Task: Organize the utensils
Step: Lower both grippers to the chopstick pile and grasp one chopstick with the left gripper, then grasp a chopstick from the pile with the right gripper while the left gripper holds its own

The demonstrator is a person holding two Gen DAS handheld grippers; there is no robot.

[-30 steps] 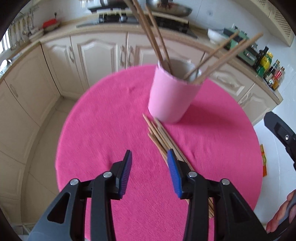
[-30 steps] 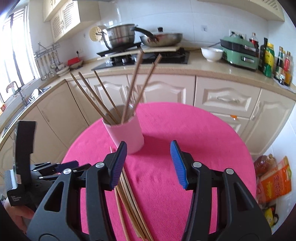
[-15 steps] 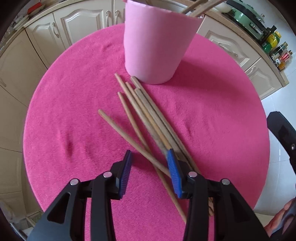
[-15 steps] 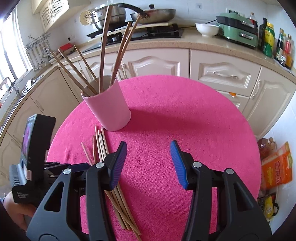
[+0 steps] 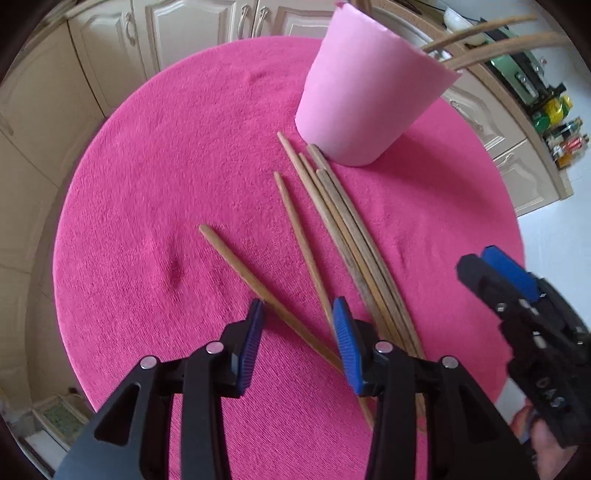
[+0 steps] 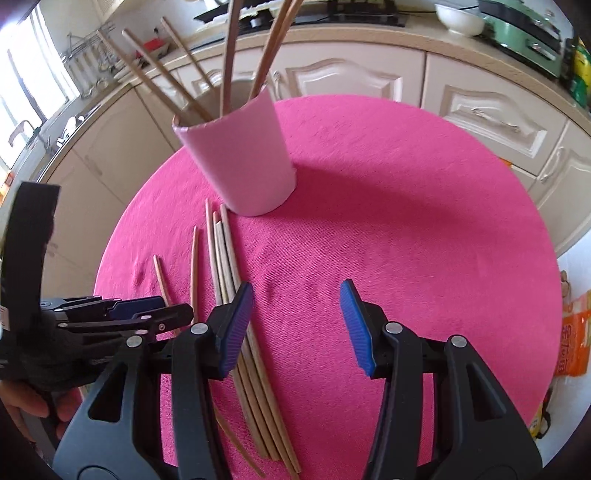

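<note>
Several wooden chopsticks (image 5: 354,240) lie loose on the round pink tablecloth (image 5: 147,184), fanned out in front of a pink cup (image 5: 369,96) that holds more chopsticks (image 6: 229,55). My left gripper (image 5: 299,332) is open and points steeply down. One stray chopstick (image 5: 251,280) runs slantwise between its blue pads, which do not press on it. My right gripper (image 6: 295,325) is open over bare cloth (image 6: 406,221). The chopstick bundle (image 6: 225,258) passes under its left finger. Each gripper shows in the other's view: the right gripper (image 5: 480,260), the left gripper (image 6: 173,308).
Cream kitchen cabinets (image 6: 480,110) ring the table. The counter carries a white bowl (image 6: 458,18), a green appliance (image 6: 524,33) and bottles (image 5: 561,136). An orange packet (image 6: 572,347) lies on the floor past the table's right edge. A hand (image 6: 26,402) holds the left gripper.
Both grippers have sunk toward the table and tipped downward. The loose chopsticks now lie close under the fingers, and one sits between the left pads. Neither jaw opening has changed.
</note>
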